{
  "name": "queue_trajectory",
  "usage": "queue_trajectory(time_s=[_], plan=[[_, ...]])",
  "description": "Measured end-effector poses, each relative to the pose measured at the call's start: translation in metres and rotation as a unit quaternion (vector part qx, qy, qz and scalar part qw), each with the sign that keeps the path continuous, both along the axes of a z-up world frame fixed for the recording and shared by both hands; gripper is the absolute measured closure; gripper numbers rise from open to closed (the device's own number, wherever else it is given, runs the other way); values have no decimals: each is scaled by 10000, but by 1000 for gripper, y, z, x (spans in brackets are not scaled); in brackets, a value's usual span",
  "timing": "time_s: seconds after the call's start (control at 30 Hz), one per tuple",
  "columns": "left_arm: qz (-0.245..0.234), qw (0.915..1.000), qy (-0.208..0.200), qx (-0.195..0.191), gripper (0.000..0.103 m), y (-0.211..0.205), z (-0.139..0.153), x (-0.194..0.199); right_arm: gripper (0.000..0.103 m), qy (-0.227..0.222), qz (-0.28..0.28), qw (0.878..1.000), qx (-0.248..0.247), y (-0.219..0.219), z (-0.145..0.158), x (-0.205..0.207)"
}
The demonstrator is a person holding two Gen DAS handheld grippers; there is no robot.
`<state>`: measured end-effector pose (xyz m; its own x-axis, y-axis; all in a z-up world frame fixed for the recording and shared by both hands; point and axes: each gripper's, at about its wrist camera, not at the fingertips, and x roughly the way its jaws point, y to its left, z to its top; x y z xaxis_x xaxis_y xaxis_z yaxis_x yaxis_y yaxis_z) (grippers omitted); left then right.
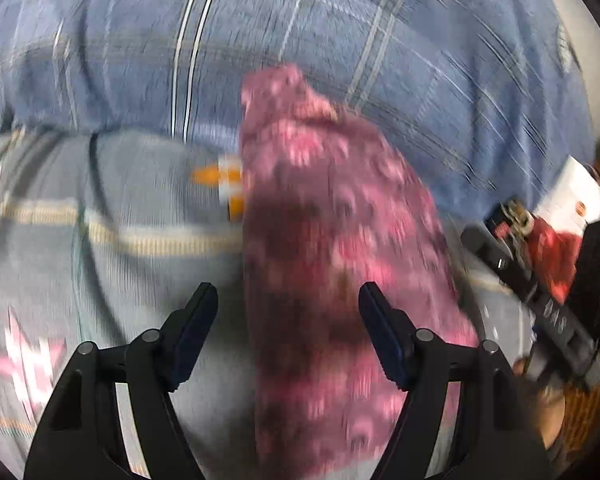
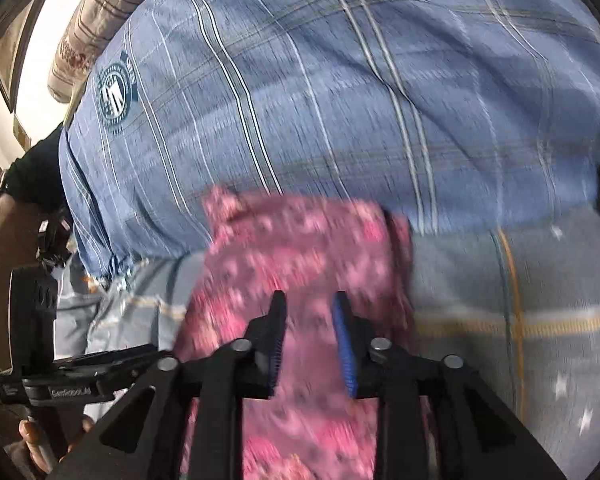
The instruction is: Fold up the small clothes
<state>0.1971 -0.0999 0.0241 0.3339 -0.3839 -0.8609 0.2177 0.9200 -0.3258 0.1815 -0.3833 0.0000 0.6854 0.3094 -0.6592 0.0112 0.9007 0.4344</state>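
A small pink patterned garment (image 1: 332,248) lies as a long folded strip on the grey bedsheet (image 1: 140,248). It also shows in the right wrist view (image 2: 300,248), blurred by motion. My left gripper (image 1: 288,300) is open, its fingers astride the strip just above it, holding nothing. My right gripper (image 2: 310,304) hovers over the near part of the garment with its jaws a little apart and nothing between them. The other gripper's body (image 1: 548,280) shows at the right edge of the left wrist view.
A large blue plaid pillow (image 2: 340,100) lies right behind the garment and fills the far side. A beige patterned pillow (image 2: 100,12) lies beyond it. The sheet (image 2: 520,320) has yellow stripes and star prints. The other gripper's body (image 2: 40,340) is at the left.
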Motion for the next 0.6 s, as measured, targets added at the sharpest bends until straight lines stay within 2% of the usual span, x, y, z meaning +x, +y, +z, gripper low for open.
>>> queue_trajectory(time_s=[0.07, 0.13, 0.17, 0.2, 0.23, 0.33, 0.4, 0.43, 0.47, 0.53, 0.6], plan=[[62, 9999, 44, 142, 30, -11, -9, 23, 71, 103, 10, 9999, -94, 5, -5, 20], [135, 9985, 315, 419, 29, -15, -32, 44, 74, 373, 31, 9993, -69, 7, -22, 33], [119, 9978, 448, 467, 27, -16, -41, 50, 74, 719, 1, 9972, -181, 8, -40, 44], [104, 9973, 583, 428, 22, -14, -50, 56, 74, 924, 16, 9955, -219, 8, -52, 50], [137, 9974, 626, 336, 19, -11, -51, 60, 74, 783, -8, 9968, -161, 5, -52, 49], [139, 9972, 732, -40, 19, 6, -48, 64, 73, 762, -164, 9968, 184, -15, -41, 50], [256, 9959, 782, -381, 21, 20, -45, 66, 68, 604, -569, 9955, 453, -36, -37, 47], [337, 9934, 865, -668, 21, 28, -47, 67, 64, 573, -761, 9930, 696, -49, -37, 46], [391, 9916, 952, -778, 21, 31, -49, 67, 61, 553, -769, 9919, 844, -54, -39, 47], [385, 9904, 1129, -703, 21, 28, -57, 69, 60, 701, -524, 9916, 954, -50, -50, 55], [197, 9936, 1019, -451, 21, 21, -54, 66, 61, 1131, -200, 9914, 628, -33, -64, 66]])
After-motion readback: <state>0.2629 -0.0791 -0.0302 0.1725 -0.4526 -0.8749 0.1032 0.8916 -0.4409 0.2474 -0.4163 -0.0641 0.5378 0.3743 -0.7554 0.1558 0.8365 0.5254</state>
